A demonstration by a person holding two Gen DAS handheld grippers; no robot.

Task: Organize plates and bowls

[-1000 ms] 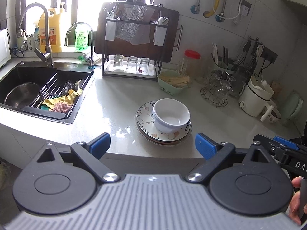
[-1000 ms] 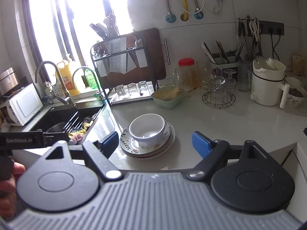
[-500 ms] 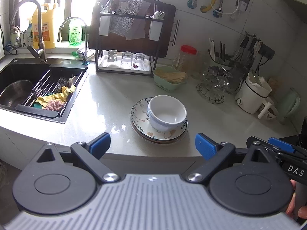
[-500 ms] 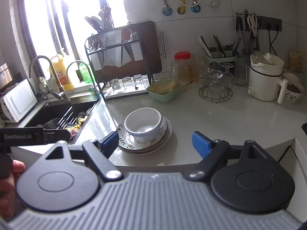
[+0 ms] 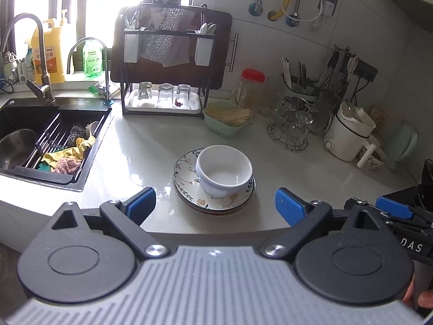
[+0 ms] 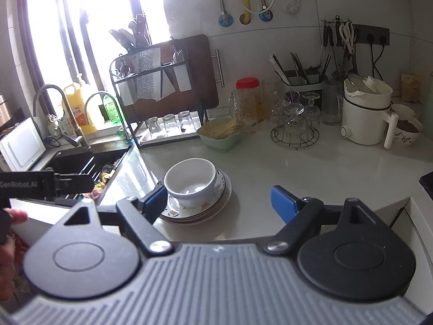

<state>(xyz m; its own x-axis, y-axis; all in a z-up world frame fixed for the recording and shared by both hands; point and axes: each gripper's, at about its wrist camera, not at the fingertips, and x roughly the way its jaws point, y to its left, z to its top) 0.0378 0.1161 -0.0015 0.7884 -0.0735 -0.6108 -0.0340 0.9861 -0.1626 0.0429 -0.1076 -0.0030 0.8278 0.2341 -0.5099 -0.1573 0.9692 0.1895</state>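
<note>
A white bowl (image 5: 224, 170) sits in a stack of floral plates (image 5: 189, 187) on the pale counter near its front edge. It also shows in the right wrist view, bowl (image 6: 190, 181) on plates (image 6: 200, 211). My left gripper (image 5: 215, 204) is open and empty, held just short of the counter edge in front of the stack. My right gripper (image 6: 219, 199) is open and empty, with its left fingertip (image 6: 155, 199) close beside the bowl and plates.
A black sink (image 5: 40, 140) with a rack and cloths lies left. A dish rack with glasses (image 5: 162, 97), a green basket (image 5: 227, 119), a jar (image 5: 250, 86), a glass stand (image 5: 292, 127) and a white kettle (image 5: 349, 138) line the back.
Both grippers have moved closer to the plate stack. The right gripper's left fingertip now stands beside the bowl. The jaws stay open.
</note>
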